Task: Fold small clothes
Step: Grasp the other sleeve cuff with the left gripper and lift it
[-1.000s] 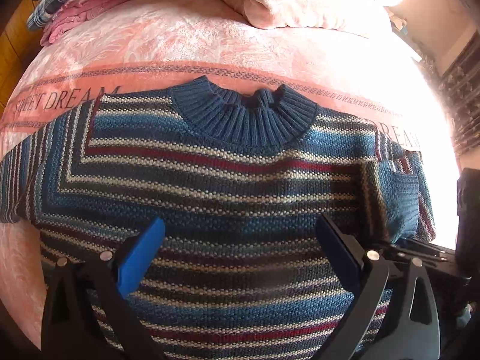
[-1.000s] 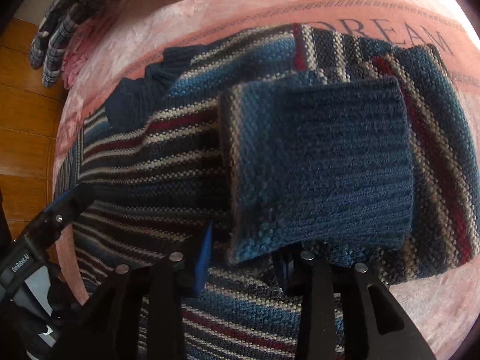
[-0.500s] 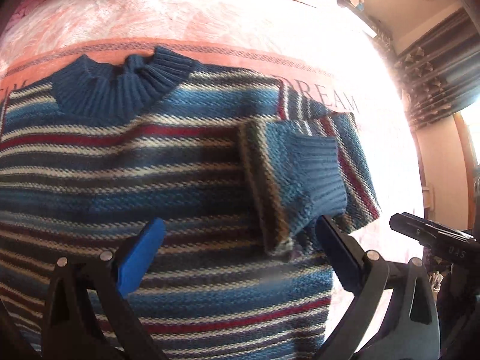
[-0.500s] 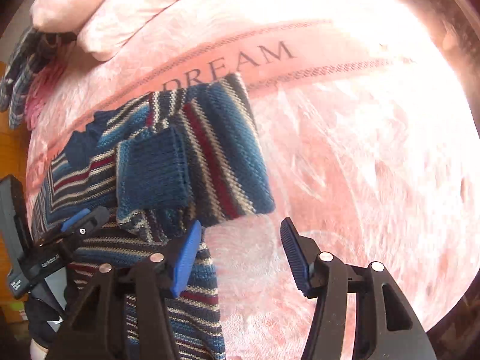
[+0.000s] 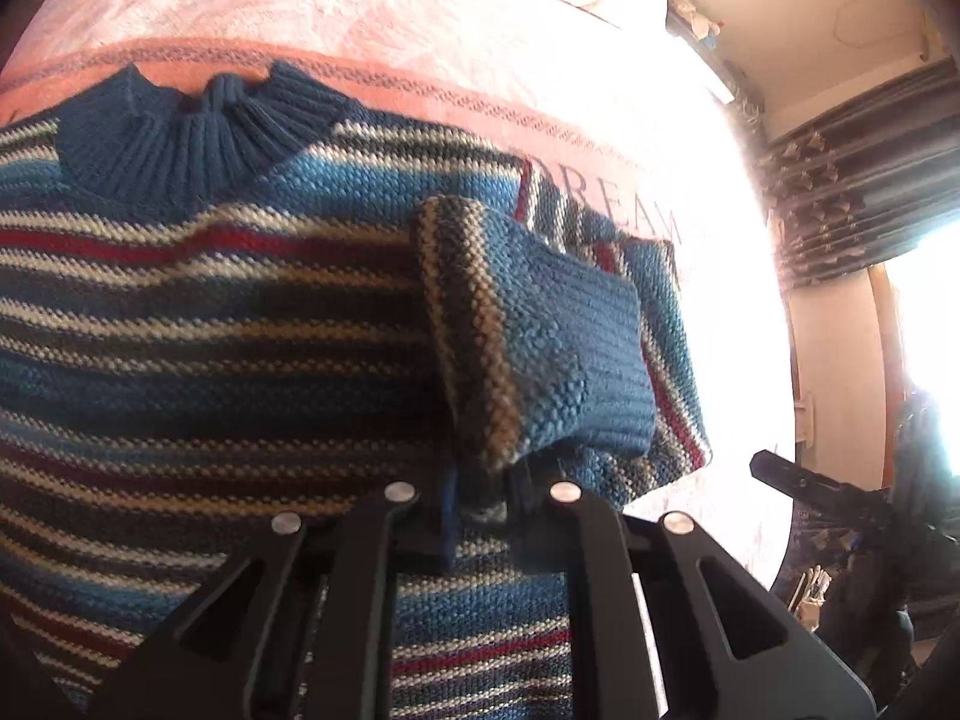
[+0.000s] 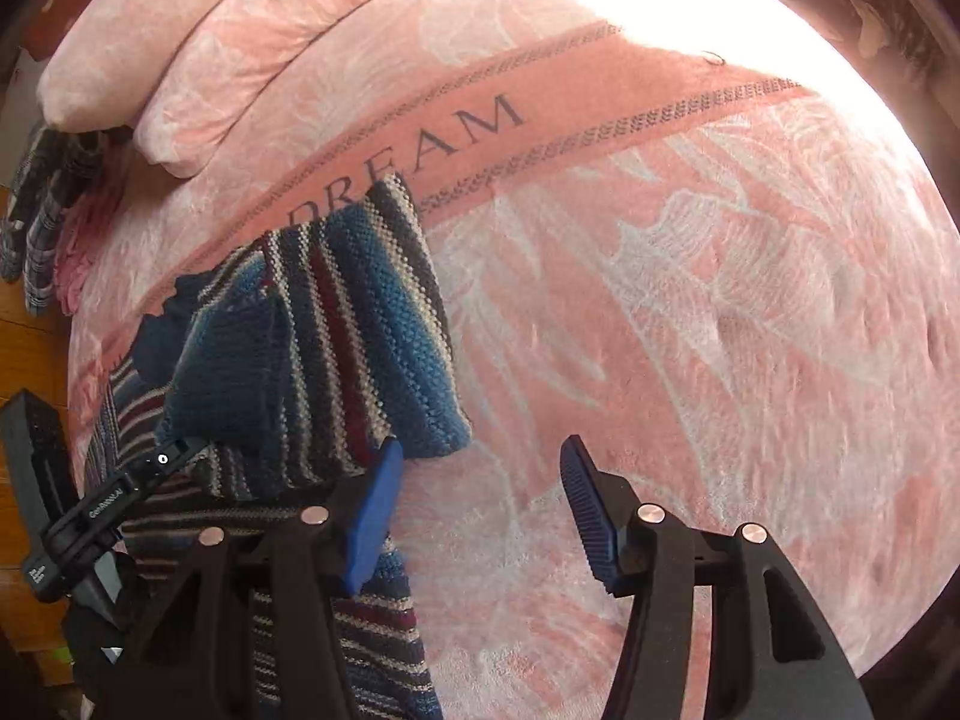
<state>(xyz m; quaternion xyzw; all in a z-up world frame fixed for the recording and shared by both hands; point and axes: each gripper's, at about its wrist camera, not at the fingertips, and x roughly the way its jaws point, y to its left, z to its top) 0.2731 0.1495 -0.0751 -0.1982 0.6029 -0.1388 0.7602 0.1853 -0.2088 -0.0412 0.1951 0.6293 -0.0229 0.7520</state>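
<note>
The left gripper (image 5: 480,507) points forward, low over the sweater (image 5: 210,324), its jaws pressed together on the lower edge of the folded-in sleeve (image 5: 540,336). The right gripper (image 6: 480,510) hovers with jaws spread wide and empty above the pink blanket (image 6: 690,312), just beside the sweater's edge. The striped blue, red and cream knit lies flat on the blanket, collar (image 5: 198,138) away from the left wrist camera, sleeve cuff doubled over the chest.
</note>
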